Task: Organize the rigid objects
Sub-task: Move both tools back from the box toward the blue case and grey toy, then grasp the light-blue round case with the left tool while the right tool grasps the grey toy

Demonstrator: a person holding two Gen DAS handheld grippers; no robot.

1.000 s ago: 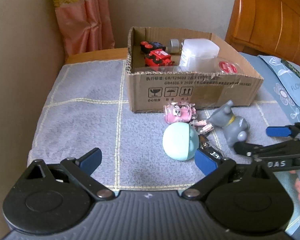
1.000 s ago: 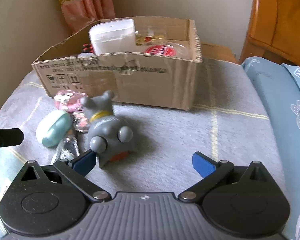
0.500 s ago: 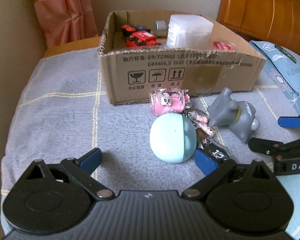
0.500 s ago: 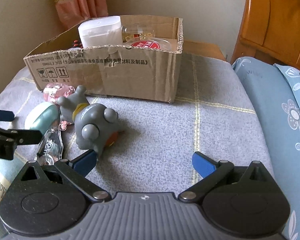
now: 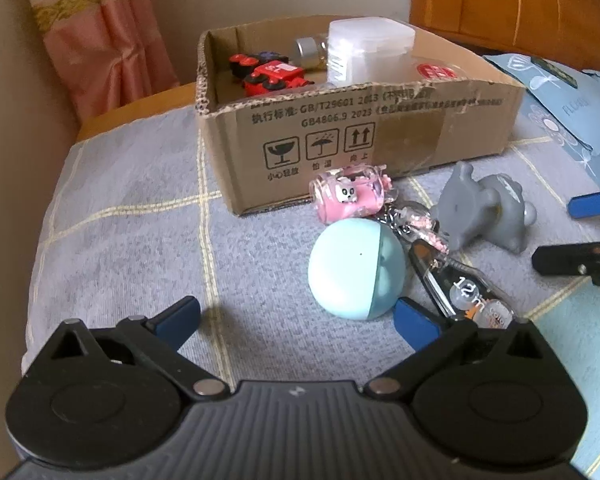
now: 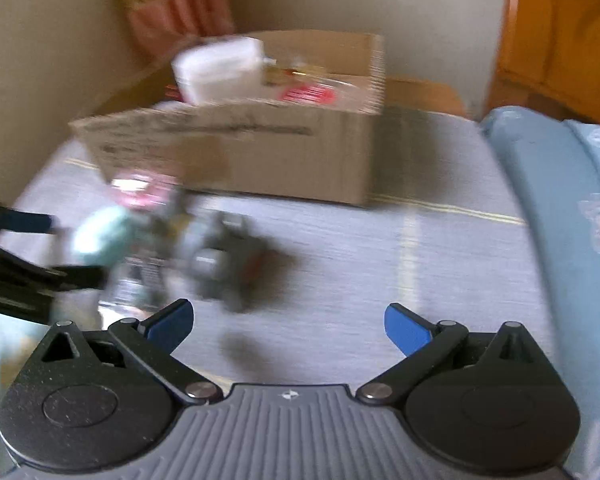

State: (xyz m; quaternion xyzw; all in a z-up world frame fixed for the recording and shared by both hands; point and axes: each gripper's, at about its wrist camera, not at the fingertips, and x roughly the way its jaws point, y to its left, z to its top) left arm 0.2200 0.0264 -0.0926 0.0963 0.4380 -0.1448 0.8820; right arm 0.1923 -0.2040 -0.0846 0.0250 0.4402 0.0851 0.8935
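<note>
Bed: grey checked blanket carrying everything.
Cardboard box: far side, already holding toys.
Left claw: wide, its jaws just opened further, nothing gripped.
Right claw: wide, empty, view blurred.
Blue ball: just ahead of left claw, toward its right pad; left hand nearer.

— That ball; mint one side, deeper teal the other; the toy beside it plain grey?
— Grey, yes; the little bottle is pink; the cloth grey-lilac with yellow check lines.
— And the carton?
— Brown, black print; red toy car inside; curtain salmon, gold band.
</note>
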